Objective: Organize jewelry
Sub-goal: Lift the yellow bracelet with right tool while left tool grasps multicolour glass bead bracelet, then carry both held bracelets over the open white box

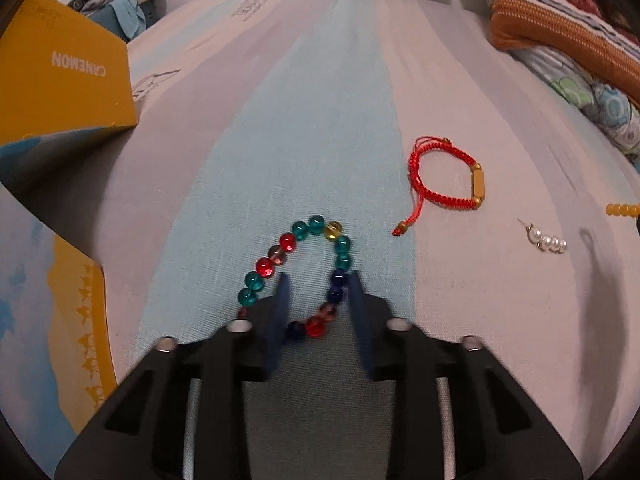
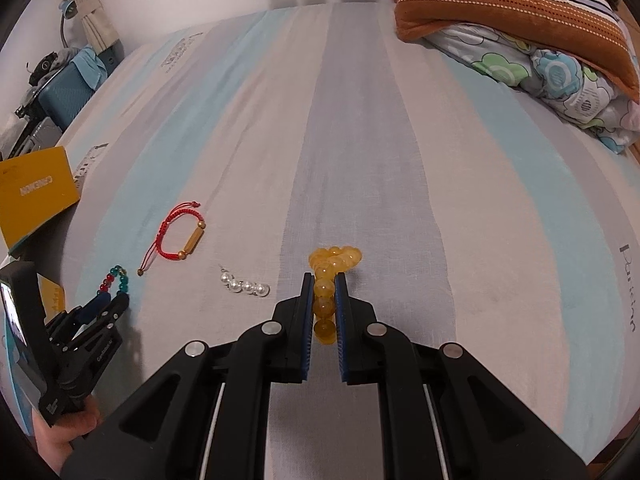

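The right tongs [image 2: 324, 280] are clamping the yellow bead bracelet [image 2: 334, 264] for carrying; the left tongs [image 1: 318, 280] are straddling, seemingly not yet pinching, the multicoloured bead bracelet [image 1: 296, 268] lying on the bed [image 1: 320, 120].

From my end both feeds were evenly lit by soft indoor light, without glare. The left gripper [image 1: 318, 280] cast a long grey shadow to the right of its jaws. Fisheye bending curved the striped bedsheet [image 2: 360, 160], and dark vignettes closed the corners. Slight blur softened the far edge.
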`<state>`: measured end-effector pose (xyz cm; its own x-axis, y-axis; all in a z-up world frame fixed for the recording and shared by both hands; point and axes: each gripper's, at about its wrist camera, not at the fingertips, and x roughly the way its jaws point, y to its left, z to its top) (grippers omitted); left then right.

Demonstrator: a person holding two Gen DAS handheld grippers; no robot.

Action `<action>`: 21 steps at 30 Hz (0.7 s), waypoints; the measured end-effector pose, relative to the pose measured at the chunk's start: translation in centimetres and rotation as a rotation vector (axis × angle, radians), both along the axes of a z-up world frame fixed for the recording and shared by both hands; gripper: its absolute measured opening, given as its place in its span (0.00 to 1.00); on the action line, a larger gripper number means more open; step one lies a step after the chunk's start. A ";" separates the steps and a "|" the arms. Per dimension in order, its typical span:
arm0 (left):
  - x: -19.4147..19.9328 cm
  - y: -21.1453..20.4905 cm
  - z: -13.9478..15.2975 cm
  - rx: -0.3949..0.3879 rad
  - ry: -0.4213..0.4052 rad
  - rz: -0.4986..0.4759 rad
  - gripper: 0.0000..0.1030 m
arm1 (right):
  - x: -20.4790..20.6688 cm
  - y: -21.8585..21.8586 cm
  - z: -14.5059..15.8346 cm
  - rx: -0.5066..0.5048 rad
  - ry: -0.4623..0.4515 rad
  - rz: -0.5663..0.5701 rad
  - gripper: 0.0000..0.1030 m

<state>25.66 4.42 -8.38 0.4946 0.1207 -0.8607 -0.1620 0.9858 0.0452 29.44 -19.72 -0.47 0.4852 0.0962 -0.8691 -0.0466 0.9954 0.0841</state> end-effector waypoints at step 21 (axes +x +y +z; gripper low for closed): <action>-3.9 -1.7 3.6 -0.147 -0.007 -0.059 0.08 | -0.5 -0.2 2.5 0.042 -0.053 0.001 0.09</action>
